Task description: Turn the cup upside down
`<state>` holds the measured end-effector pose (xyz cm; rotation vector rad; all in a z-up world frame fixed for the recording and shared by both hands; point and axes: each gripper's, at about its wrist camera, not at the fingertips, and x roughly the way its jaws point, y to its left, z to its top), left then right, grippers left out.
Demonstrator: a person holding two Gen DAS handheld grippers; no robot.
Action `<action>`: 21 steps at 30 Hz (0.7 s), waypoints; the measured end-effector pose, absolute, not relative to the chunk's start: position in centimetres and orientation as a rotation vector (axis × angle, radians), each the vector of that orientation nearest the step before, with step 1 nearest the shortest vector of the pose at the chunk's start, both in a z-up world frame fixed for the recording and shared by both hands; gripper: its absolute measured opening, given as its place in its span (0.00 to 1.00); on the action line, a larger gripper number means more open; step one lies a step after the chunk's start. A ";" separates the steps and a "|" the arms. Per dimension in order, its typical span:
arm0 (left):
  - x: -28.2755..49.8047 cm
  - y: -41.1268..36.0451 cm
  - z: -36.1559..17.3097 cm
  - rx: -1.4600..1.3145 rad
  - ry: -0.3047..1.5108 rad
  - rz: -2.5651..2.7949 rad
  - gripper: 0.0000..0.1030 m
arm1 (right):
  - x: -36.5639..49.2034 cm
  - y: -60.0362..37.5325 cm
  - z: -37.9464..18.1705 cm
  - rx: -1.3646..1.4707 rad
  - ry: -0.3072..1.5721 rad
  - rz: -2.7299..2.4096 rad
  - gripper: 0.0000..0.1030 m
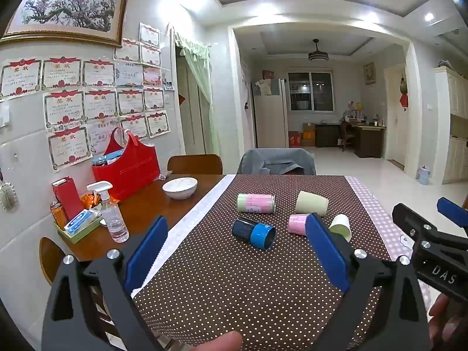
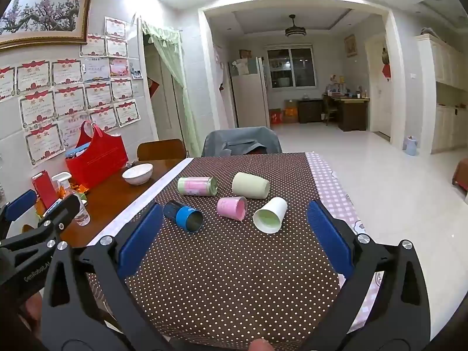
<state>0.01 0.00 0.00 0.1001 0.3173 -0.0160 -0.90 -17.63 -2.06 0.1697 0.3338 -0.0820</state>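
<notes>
Several cups lie on their sides on the brown dotted cloth (image 2: 234,269): a dark cup with a blue rim (image 2: 183,215) (image 1: 254,231), a pink cup (image 2: 232,208) (image 1: 297,224), a white paper cup (image 2: 270,215) (image 1: 340,226), a pale green cup (image 2: 250,185) (image 1: 311,203) and a pink-and-green tin (image 2: 197,186) (image 1: 256,203). My left gripper (image 1: 237,241) is open and empty, above the cloth, short of the cups. My right gripper (image 2: 234,228) is open and empty, also short of the cups; it shows at the right edge of the left wrist view (image 1: 456,216).
A white bowl (image 2: 137,173), a red bag (image 2: 98,158), a spray bottle (image 1: 112,213) and a tray of small items (image 1: 77,222) stand on the bare wooden table (image 1: 146,201) at the left. Two chairs (image 2: 242,142) stand at the far edge. Pink checked cloth (image 2: 330,187) lies at the right.
</notes>
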 end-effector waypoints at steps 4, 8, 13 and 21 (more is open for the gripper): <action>-0.1 0.0 0.0 0.105 0.306 -0.015 0.91 | -0.8 -17.6 -2.1 0.170 0.333 -0.081 0.94; 0.0 0.0 0.0 0.107 0.304 -0.013 0.91 | -0.5 -17.7 -2.2 0.172 0.333 -0.079 0.94; 0.0 -0.1 0.0 0.106 0.305 -0.012 0.91 | -0.9 -17.2 -2.2 0.165 0.324 -0.074 0.94; 0.1 -0.1 -0.1 0.103 0.309 -0.018 0.91 | -1.1 -17.6 -1.8 0.161 0.322 -0.074 0.94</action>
